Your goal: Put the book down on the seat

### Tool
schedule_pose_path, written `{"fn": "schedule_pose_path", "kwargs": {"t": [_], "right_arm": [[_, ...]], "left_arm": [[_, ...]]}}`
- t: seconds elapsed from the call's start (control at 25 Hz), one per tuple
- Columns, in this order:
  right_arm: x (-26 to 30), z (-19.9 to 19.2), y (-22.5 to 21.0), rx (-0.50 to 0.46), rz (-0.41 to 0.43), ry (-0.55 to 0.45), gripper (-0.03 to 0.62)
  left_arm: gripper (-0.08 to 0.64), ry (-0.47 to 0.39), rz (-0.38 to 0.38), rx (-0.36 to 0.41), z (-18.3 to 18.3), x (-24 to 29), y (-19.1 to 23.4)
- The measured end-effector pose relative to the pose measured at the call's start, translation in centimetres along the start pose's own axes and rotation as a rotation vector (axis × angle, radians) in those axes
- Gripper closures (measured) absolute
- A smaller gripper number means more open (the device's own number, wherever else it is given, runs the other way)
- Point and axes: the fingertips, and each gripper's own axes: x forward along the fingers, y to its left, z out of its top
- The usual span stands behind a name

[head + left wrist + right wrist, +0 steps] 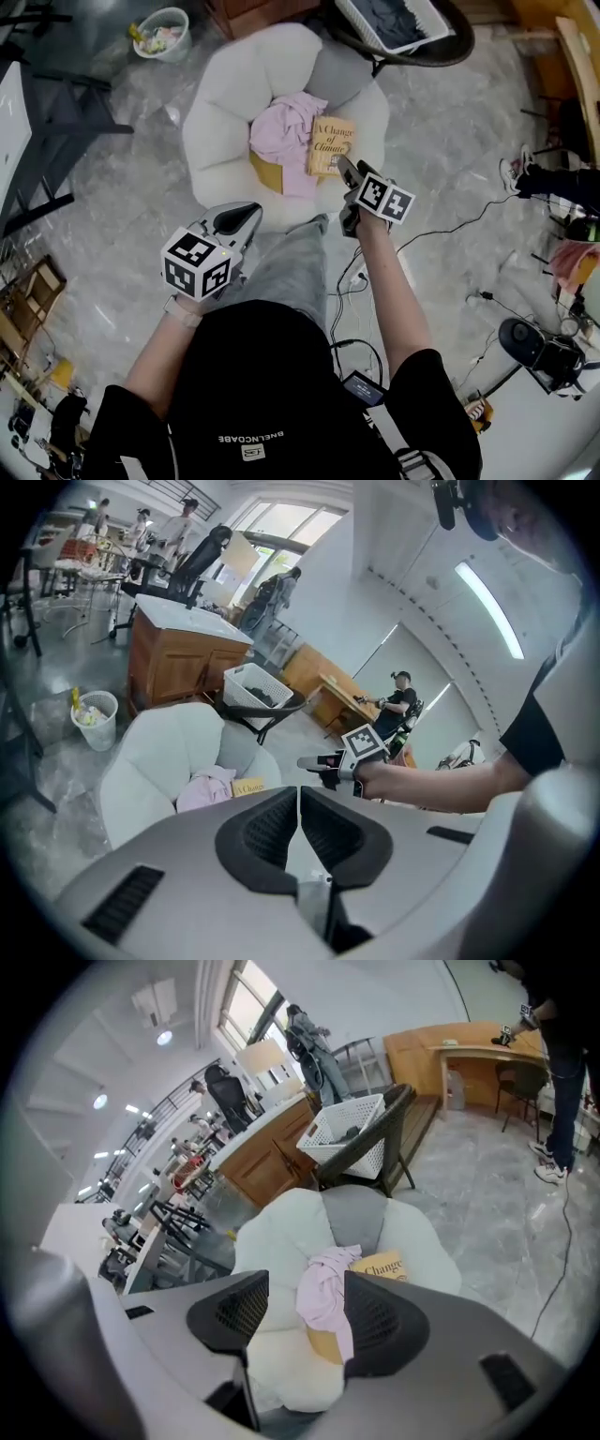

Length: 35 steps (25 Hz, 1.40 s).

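A yellow book (331,146) lies on the seat of the white round armchair (225,89), next to a pink cloth (286,141). The book (382,1266) also shows in the right gripper view, beyond the jaws. My right gripper (343,169) hangs just in front of the book, jaws open and empty. My left gripper (236,217) is held lower left, near the chair's front edge, with its jaws shut and nothing between them. In the left gripper view the book (249,787) and the right gripper (314,762) appear ahead.
A white bin (164,33) stands at the far left. A dark chair with a laundry basket (394,23) sits behind the armchair. Cables (441,234) trail over the marble floor on the right. A yellow cushion (265,172) lies under the pink cloth.
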Motion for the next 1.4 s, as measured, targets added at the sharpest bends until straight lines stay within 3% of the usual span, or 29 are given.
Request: {"fn": "schedule_pose_path", "kwargs": {"t": [0.24,0.76,1.12,1.4], "right_arm": [[-7.0,0.4,4.5,-0.027,0.087,-0.066,0.344],[-20.7,6.2,10.3,-0.127,0.236,-0.314,0.344],[-29.1,11.0,10.7,-0.099,0.221,-0.542,0.344],[-35.4,11.9,10.0,-0.106,0.189,-0.680,0.344]], "left_arm": [[0.543,0.019,-0.035,0.038,1.1,-1.2,-3.1],[0.543,-0.017,-0.190,0.177,8.1,1.3,-11.4],[0.543,-0.077,-0.316,0.306,15.4,3.1,-17.7],[0.543,-0.095,-0.406,0.402,17.5,2.9,-23.5]]}}
